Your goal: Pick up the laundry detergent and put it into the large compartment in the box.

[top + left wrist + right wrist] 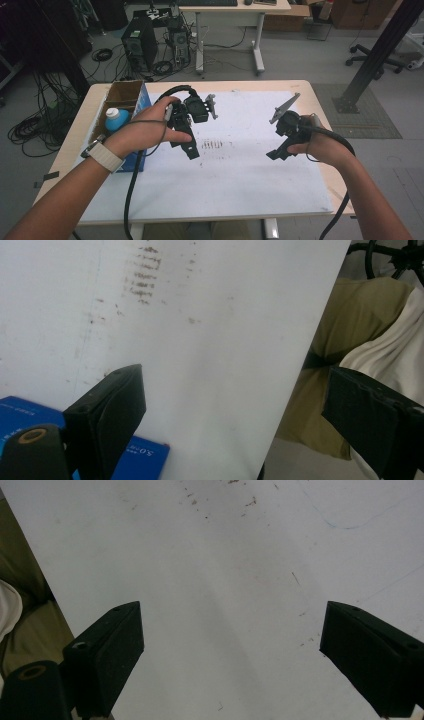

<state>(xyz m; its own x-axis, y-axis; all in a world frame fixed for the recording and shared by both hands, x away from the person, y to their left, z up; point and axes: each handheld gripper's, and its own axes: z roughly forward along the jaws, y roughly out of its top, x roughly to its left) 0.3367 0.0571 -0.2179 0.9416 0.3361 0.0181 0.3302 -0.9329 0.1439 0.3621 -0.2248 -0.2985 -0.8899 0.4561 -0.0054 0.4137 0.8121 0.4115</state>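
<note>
My left gripper [191, 150] hangs over the white sheet [240, 175] left of centre, held in the person's left hand, jaws pointing down toward the near edge. In the left gripper view its jaws stand wide apart [235, 415] with nothing between them, above the sheet's edge. My right gripper [276, 152] is held at the right side of the sheet, also tilted down. The right gripper view shows its jaws spread wide [232, 650] over bare white sheet, holding nothing.
A blue cardboard box [131, 102] stands at the table's left, with a blue-capped white bottle [116, 119] in it. A smudge of dark marks [212, 145] lies mid-sheet. Beyond the table are a computer tower [139, 47], cables and a desk [235, 10].
</note>
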